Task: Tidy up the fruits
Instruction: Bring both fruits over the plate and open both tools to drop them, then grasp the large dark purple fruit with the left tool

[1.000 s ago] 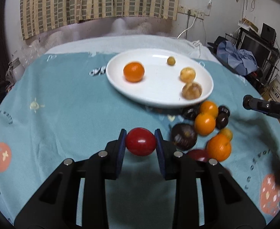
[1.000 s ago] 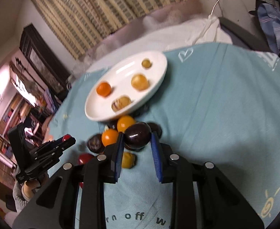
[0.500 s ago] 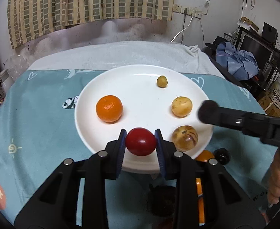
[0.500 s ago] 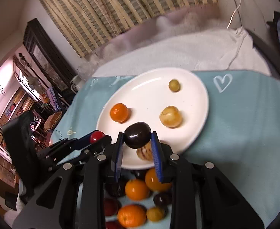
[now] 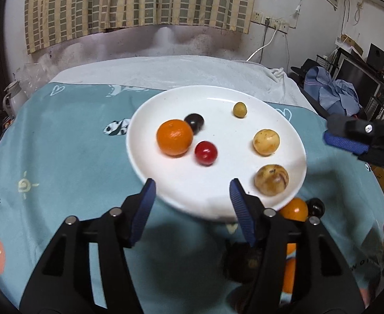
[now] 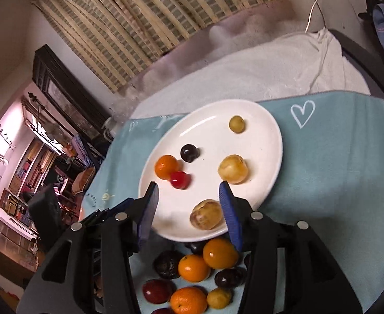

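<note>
Both grippers hang over the near edge of the white plate, and neither has anything in it. The left gripper has its blue-padded jaws spread wide, with only bare plate showing between them. The right gripper is spread just as wide; in the left wrist view its blue pad pokes in from the right edge, beyond the plate's right rim.

The plate sits on a teal cloth printed with hearts, a sun and a panda. Going left to right across the plate: an orange lies at the left, with a dark plum touching its far right side. Just right of the orange and a little nearer is a small red fruit, close to the orange; I cannot tell whether the two touch. Farther right, toward the far rim, sits a small yellow-green fruit on its own. At the right side are two pale yellow fruits, well apart from the others: a round one and, nearer, a mottled one close to the near rim.

Off the plate, on the cloth just beside its near right edge, is the pile of unsorted fruit: oranges, dark plums, a red one and a small yellow one, bunched together and touching.
</note>
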`<act>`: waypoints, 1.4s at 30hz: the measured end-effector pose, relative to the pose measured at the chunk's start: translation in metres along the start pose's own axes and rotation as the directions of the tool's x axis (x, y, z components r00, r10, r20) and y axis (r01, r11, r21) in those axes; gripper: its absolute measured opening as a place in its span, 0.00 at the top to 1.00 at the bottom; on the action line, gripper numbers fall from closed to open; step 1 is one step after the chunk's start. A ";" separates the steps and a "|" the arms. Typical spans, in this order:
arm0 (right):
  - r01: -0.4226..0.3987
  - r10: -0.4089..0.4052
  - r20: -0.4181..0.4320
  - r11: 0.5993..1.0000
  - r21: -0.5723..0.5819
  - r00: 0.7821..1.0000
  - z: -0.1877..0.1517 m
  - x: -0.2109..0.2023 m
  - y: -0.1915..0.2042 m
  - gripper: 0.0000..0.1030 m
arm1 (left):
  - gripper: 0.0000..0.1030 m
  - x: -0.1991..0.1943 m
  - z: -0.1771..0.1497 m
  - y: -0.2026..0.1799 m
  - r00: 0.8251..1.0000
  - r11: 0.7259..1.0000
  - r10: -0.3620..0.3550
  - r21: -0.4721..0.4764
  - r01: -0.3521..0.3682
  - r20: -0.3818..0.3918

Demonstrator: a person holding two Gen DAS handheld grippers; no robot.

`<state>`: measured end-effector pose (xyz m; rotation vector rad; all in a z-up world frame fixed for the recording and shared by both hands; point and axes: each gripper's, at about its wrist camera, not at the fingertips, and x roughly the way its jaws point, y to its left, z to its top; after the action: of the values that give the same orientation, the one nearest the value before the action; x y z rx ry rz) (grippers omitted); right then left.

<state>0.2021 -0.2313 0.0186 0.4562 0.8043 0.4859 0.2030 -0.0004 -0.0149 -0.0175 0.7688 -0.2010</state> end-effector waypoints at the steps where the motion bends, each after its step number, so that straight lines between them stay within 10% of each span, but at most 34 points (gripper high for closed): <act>1: 0.007 -0.007 0.010 1.000 -0.010 1.000 -0.002 -0.006 0.001 0.52 | 0.39 -0.004 -0.003 0.001 1.000 1.000 0.000 0.000 0.000 0.003; 27: 0.028 -0.029 0.022 0.998 0.050 0.999 -0.048 -0.040 -0.025 0.42 | 0.25 0.019 -0.056 -0.048 0.989 0.968 0.022 0.252 0.015 -0.143; 32: 0.024 -0.026 0.029 0.999 0.048 0.999 -0.048 -0.042 -0.025 0.42 | 0.55 0.015 -0.052 -0.018 0.990 0.987 0.015 0.160 0.009 -0.143; 42: 0.053 -0.054 -0.093 0.998 -0.017 0.994 -0.059 -0.008 -0.022 0.42 | 0.53 0.015 -0.052 0.010 0.990 0.995 0.059 0.086 -0.049 -0.127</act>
<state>0.1573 -0.2415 -0.0245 0.4000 0.9003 0.4655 0.1791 0.0093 -0.0632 0.0950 0.8883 -0.1834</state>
